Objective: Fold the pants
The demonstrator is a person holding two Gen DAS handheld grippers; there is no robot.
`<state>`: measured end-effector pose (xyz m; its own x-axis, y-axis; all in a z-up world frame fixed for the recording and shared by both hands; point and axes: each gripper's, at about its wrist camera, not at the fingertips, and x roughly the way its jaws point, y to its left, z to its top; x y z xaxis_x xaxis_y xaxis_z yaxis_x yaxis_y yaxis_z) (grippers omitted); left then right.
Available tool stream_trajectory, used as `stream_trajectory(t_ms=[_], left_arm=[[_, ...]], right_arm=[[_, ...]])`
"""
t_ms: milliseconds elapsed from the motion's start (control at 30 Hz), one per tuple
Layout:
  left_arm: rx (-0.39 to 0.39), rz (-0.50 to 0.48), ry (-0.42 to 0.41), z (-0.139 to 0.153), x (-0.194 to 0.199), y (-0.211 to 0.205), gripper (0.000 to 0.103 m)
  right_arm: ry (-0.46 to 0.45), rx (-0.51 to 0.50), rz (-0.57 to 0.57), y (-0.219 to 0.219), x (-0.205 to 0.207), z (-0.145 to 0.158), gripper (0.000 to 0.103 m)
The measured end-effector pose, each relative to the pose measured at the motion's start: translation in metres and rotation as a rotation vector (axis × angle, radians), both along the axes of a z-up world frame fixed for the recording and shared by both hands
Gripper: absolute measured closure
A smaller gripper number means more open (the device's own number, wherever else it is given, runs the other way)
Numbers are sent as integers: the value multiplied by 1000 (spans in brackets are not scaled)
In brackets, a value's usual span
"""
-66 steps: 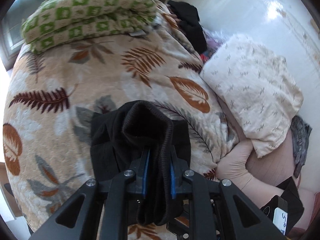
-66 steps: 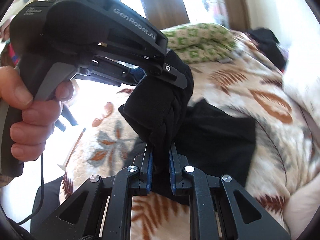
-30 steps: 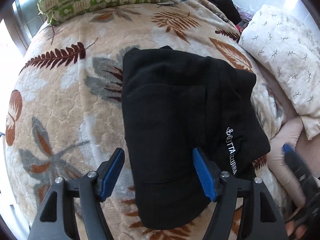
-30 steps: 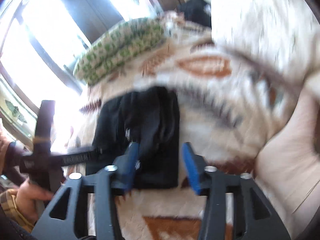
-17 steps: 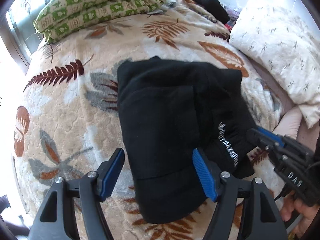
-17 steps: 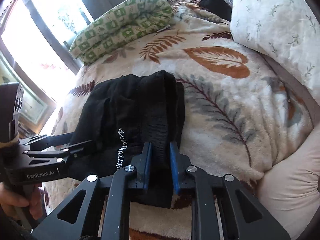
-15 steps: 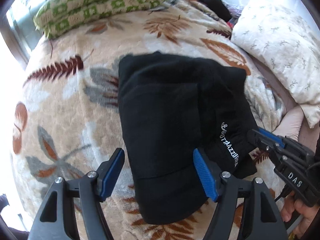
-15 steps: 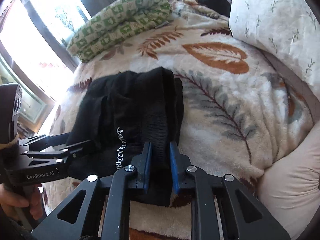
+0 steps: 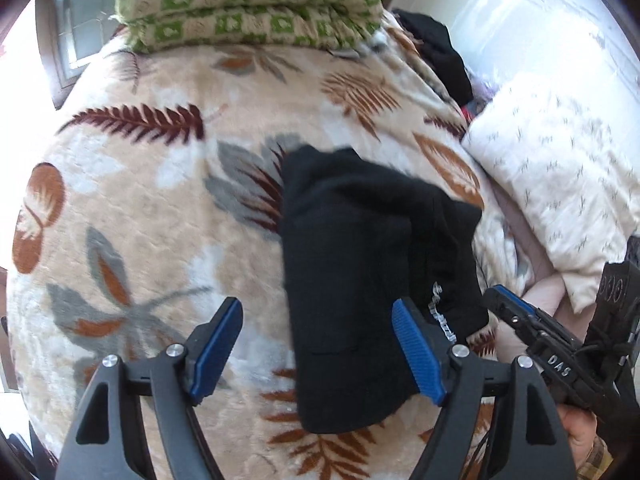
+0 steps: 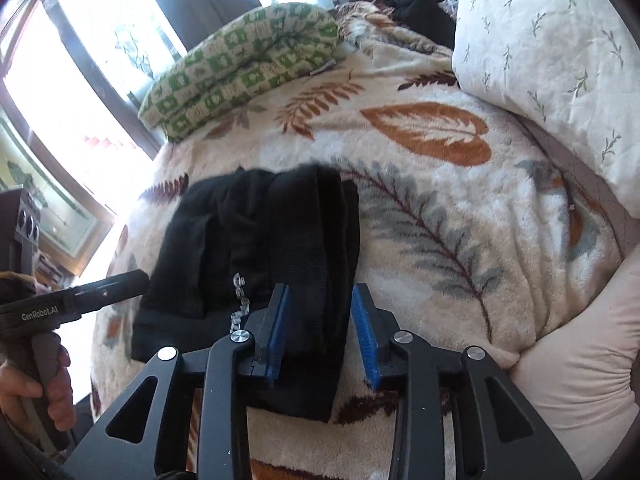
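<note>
Pants (image 9: 360, 272) folded on blanket (image 9: 160, 200)

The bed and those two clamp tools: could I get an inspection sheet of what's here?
Surface: leaf-print blanket covering the bed.
Job's things: black pants, folded into a compact stack, lying flat.
Clutter: green quilt, pillow, dark clothes at the far end.
Grippers: left gripper opening, nothing pressed; right gripper opening astride the pants' edge, pads apart from it.
Cables: thin wire near the right hand.
Surroundings: window, white wall.
</note>
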<state>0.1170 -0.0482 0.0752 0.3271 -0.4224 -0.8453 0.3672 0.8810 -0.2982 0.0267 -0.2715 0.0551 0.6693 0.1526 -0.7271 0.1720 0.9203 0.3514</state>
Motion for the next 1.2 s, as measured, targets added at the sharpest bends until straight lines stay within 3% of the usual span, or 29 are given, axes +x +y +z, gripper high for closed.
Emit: stream_trajectory(t_ms=[100,267,400,433,467,633,733,833,967,1100,1200], left_arm=[[1,24,1,1,11,4,23],[9,2,0,-4,16,-10,23],[72,-67,-12,-16,10,-33,23],[88,-81,-8,-20,8,-37,23],[102,-94,-4,-25,7,-41,23],[86,-115,21,-38,3,-40,23],[62,-97,44,-43,4,-35,20],[58,-91,36,-43,0,-34,19],[60,-94,1,-29,-6,-31,21],[58,-110,-59,-10,-19,-24,21],[81,-101,-61,-10,-20,-21,21]], right_arm=[[-39,33,10,-6,10,7,52],[-72,88,25,-15,41,15,51],[-32,144,57,-14,73,9,66],[-17,154,62,-13,78,7,82],[-1,152,64,-11,82,5,85],[26,-8,-22,-7,72,0,92],[98,-52,-70,-12,74,-20,93],[101,-11,-94,-25,70,-28,93],[59,53,-84,-36,52,-16,91],[-8,122,-84,-36,18,-3,72],[-29,137,-65,-20,7,1,72]])
